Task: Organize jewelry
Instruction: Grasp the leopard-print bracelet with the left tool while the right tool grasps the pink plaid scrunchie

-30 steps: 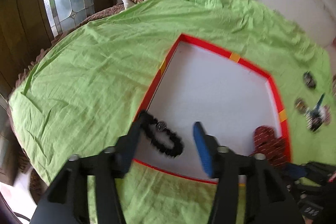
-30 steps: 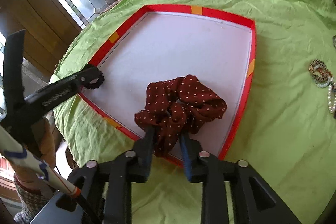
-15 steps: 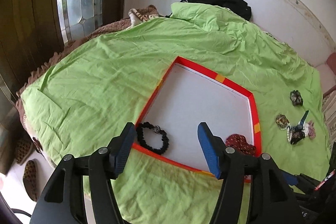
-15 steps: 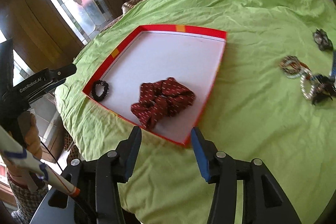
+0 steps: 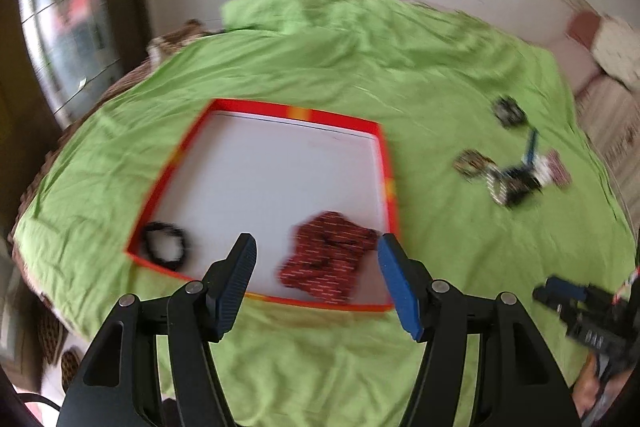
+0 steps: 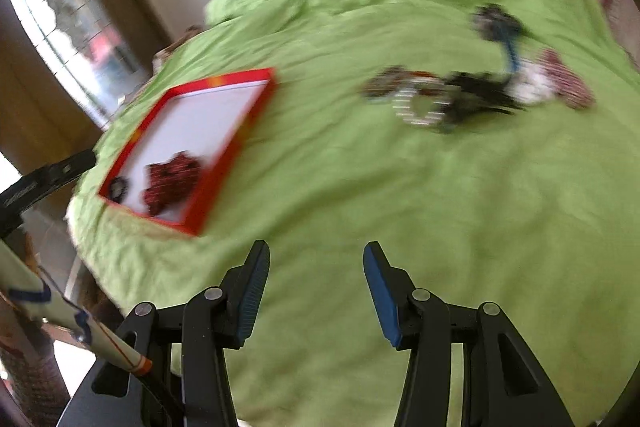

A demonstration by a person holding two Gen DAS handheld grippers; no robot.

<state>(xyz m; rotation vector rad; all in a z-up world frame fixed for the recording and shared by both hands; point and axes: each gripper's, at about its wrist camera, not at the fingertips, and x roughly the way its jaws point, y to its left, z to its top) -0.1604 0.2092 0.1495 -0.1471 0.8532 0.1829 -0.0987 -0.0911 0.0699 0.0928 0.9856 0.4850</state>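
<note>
Motion blur softens the left wrist view, yet the left tool [image 5: 316,259] is seen with its jaws spread wide and nothing held between them, hovering above the near edge of a red-rimmed tray [image 5: 386,163] with a white floor. Inside the tray, a dark red dotted scrunchie [image 5: 326,267] lies near the near right corner, and a black beaded bracelet [image 5: 166,249] lies in the near left corner, the two well apart. The tray rests on a green cloth [image 5: 360,67] spread over the bench. To the right of the tray, a loose cluster of jewelry [image 5: 512,179] lies on the cloth, with a small dark piece [image 5: 509,111] set apart beyond it; single items there are too smeared to be named. In the right wrist view, the right tool [image 6: 316,275] is likewise open and empty, held above bare green cloth [image 6: 440,207]. The tray [image 6: 236,151] is seen to the left, with the scrunchie [image 6: 172,179] and the bracelet [image 6: 118,187] inside it. The jewelry cluster [image 6: 460,95] lies ahead and to the right, where what may be a pearl-like white ring and dark pieces are made out through the blur.
</note>
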